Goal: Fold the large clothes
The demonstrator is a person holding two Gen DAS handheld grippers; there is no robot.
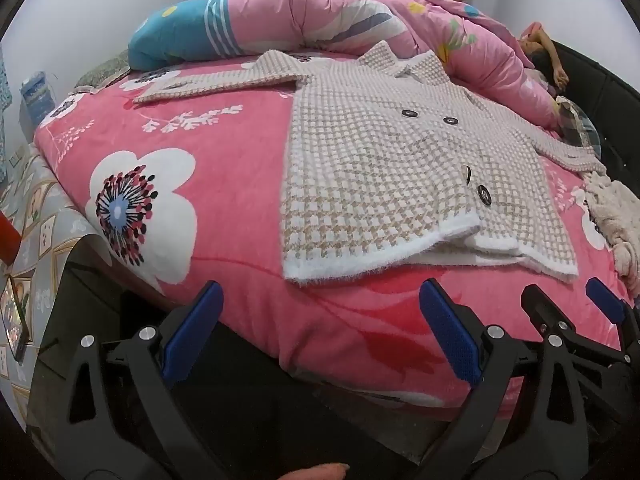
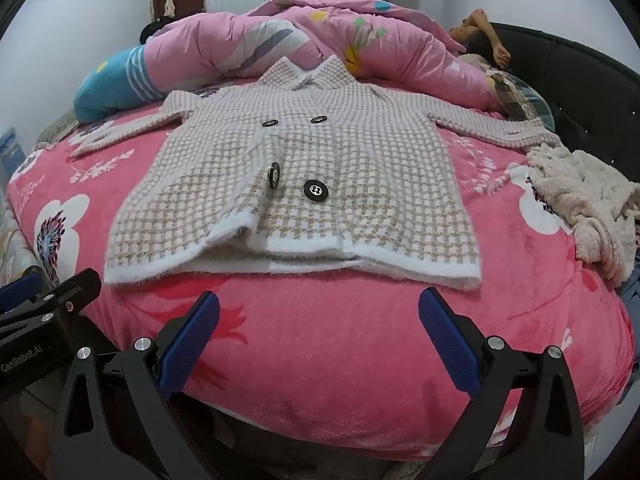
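A beige-and-white checked coat (image 1: 384, 160) with black buttons lies flat, front up, on the pink flowered bed cover (image 1: 224, 184), sleeves spread to both sides. It fills the middle of the right wrist view (image 2: 312, 184). My left gripper (image 1: 320, 332) is open and empty, just short of the coat's white hem. My right gripper (image 2: 320, 340) is open and empty, also just in front of the hem. The right gripper also shows at the lower right of the left wrist view (image 1: 572, 304), and the left gripper at the left edge of the right wrist view (image 2: 44, 292).
A pink quilt (image 2: 304, 40) is bunched along the far side, with a blue pillow (image 2: 108, 88) on the left. A person (image 2: 484, 44) lies at the far right by the dark headboard (image 2: 580, 92). A cream fleece garment (image 2: 588, 204) lies crumpled to the right.
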